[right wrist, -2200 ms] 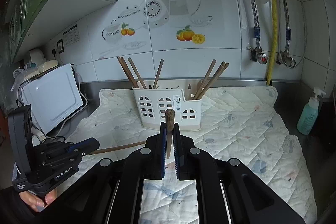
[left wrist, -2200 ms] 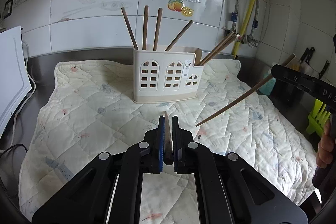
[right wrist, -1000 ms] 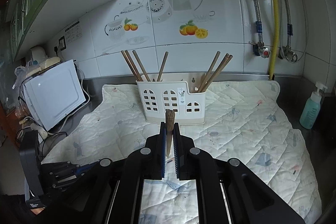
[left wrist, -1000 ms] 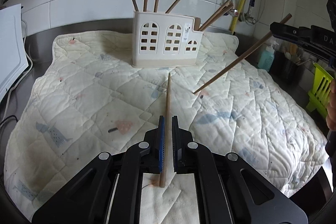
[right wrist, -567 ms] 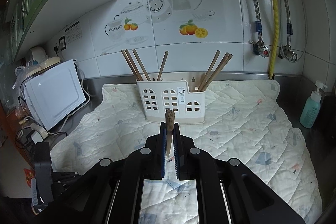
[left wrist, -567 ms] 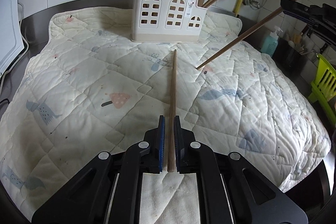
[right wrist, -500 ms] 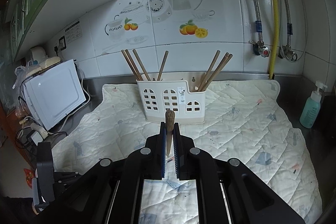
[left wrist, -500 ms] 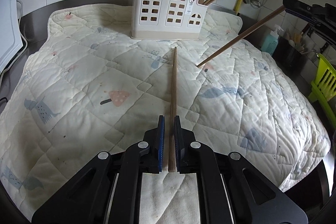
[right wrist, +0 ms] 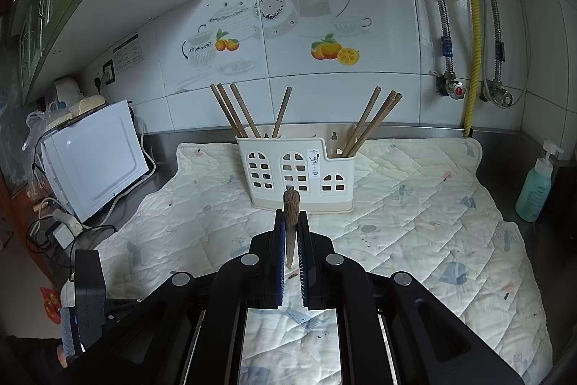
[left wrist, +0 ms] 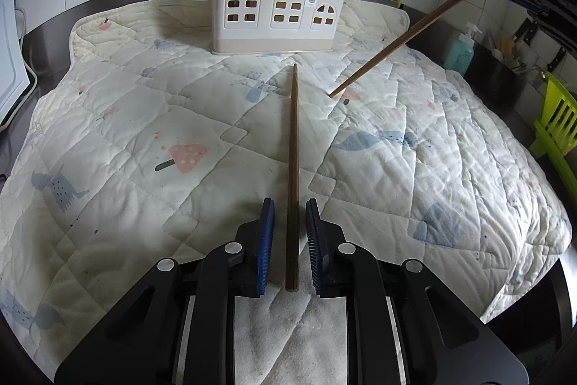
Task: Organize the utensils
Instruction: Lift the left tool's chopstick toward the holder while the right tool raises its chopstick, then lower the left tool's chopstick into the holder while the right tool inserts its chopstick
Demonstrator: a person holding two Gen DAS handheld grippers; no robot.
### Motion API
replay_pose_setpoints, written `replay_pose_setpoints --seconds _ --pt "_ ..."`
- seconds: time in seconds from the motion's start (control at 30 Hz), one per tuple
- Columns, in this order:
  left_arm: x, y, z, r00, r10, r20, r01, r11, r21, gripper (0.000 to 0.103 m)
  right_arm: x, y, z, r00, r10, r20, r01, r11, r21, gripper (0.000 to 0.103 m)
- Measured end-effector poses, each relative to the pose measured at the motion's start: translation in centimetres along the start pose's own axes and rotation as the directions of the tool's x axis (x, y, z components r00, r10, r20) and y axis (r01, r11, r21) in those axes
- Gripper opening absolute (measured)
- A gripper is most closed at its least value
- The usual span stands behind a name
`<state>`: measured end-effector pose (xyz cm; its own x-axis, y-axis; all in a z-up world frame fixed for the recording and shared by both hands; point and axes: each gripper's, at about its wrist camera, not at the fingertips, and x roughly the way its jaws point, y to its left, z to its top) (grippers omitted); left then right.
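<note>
**One chopstick down, one aloft: where this could slip**

The left claw [left wrist: 289, 240] stands open, its blue pads either side of a chopstick [left wrist: 293, 165] that lies flat on the quilted mat [left wrist: 126, 118], pointing toward the white utensil holder [left wrist: 274, 6] at the back edge of the worktop. No pad appears to touch the stick. Its butt end sits between the pads, its tip near the holder's base but apart from it.

The right claw [right wrist: 290, 240] is closed on a second chopstick [right wrist: 290, 204], seen end-on in its own camera. In the left view that held chopstick [left wrist: 422, 27] slants down from the right side of the worktop, its tip hovering over the mat, or possibly touching it; I cannot tell.

Risks, as I judge them:

- The loose stick is round-looking and rests on soft, rumpled quilting. If the left claw pulls away crookedly, a pad could nudge it and set it rolling.
- The right claw grips its stick near one end, so the long free length gives leverage; a bump against the holder's rim could twist it in the pads.
- The holder already carries leaning sticks in its left and right compartments. An incoming tip could foul on them or push the light plastic holder across the mat.
- A low tip could snag the fabric.
</note>
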<state>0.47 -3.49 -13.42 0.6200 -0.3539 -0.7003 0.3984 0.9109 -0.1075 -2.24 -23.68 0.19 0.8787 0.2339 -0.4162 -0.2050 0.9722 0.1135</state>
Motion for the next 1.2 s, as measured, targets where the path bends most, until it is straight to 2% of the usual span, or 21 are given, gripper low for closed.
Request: replay_pose_setpoints --seconds 0.17,0.27,0.33,0.5,0.7,0.9,1.2 --pt "0.2 -1.1 0.2 0.998 0.056 -0.017 -0.055 0.996 0.072 0.014 0.0 0.2 0.0 1.000 0.002 0.002 -0.002 1.000 -0.001 0.007" --pt "0.3 -1.2 0.6 0.998 0.058 -0.031 -0.056 0.996 0.075 0.005 0.0 0.3 0.0 1.000 0.003 0.002 -0.003 1.000 -0.001 0.007" --pt "0.1 -1.1 0.9 0.998 0.053 -0.038 -0.050 0.996 0.071 0.005 -0.1 0.2 0.1 1.000 0.003 0.004 -0.003 1.000 0.000 0.007" --pt "-2.1 -0.6 1.9 0.999 0.026 0.046 -0.027 0.999 0.025 0.005 -0.4 -0.2 0.4 1.000 0.002 0.018 -0.002 1.000 0.005 0.007" --pt "-5.3 -1.8 4.3 0.989 0.007 0.151 -0.017 0.998 0.064 0.005 -0.9 -0.5 1.2 0.999 0.003 0.045 -0.003 1.000 0.002 0.007" --pt "-6.5 -1.7 6.4 0.981 0.009 0.191 -0.022 0.998 0.066 0.005 -1.4 -0.3 2.5 0.997 0.007 0.081 -0.005 1.000 -0.018 0.007" --pt "-7.0 -1.0 7.5 0.977 0.020 0.214 -0.035 0.997 0.070 0.005 -1.2 -0.5 3.8 0.996 0.004 0.094 0.000 0.999 -0.037 0.007"
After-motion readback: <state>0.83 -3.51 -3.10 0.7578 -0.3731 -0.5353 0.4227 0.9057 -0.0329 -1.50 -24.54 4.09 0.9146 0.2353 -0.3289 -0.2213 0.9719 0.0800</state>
